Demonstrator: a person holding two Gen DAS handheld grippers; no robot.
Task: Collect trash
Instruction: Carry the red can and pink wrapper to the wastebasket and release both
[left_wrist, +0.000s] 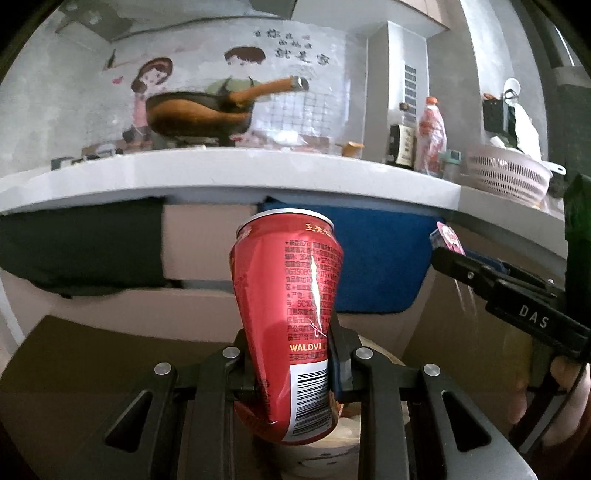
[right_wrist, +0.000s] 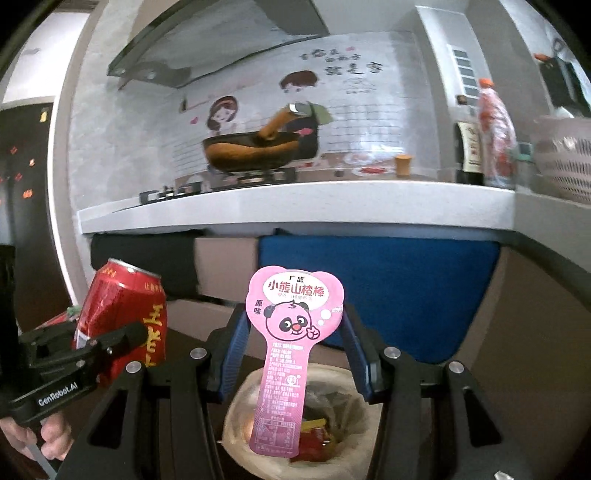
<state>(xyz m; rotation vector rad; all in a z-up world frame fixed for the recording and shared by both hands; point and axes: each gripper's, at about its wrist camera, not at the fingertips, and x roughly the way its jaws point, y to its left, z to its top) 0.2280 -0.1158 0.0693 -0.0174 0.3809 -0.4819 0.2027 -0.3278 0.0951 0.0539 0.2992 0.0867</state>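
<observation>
The left gripper (left_wrist: 291, 369) was clamped on a dented red can (left_wrist: 286, 314), squeezing it low on its body, with the can standing nearly upright and leaning a bit. The right gripper (right_wrist: 291, 354) held a pink wrapper (right_wrist: 291, 332) (panda face on it, shaped like a lollipop) standing up between the blue pads (right_wrist: 231, 350). The pads looked well apart around the flat wrapper's narrow stem, so I couldn't tell how tightly it was pinched lower down.

Both grippers hung side by side in front of the counter (right_wrist: 295, 206), below its front edge. From the right wrist view the can (right_wrist: 122, 317) sat off to the left of the wrapper, and a hand (right_wrist: 44, 443) showed on the left gripper's handle. Right under the wrapper was a bin (right_wrist: 236, 417) lined with a pale bag, with some red and yellow scraps already in it.

Up on the counter: a pan (right_wrist: 251, 151) on the stove, a bottle (right_wrist: 495, 136) near the right end and a white basket (left_wrist: 506, 173) next to it. A blue cloth (right_wrist: 406, 288) hung from the counter's front edge.
</observation>
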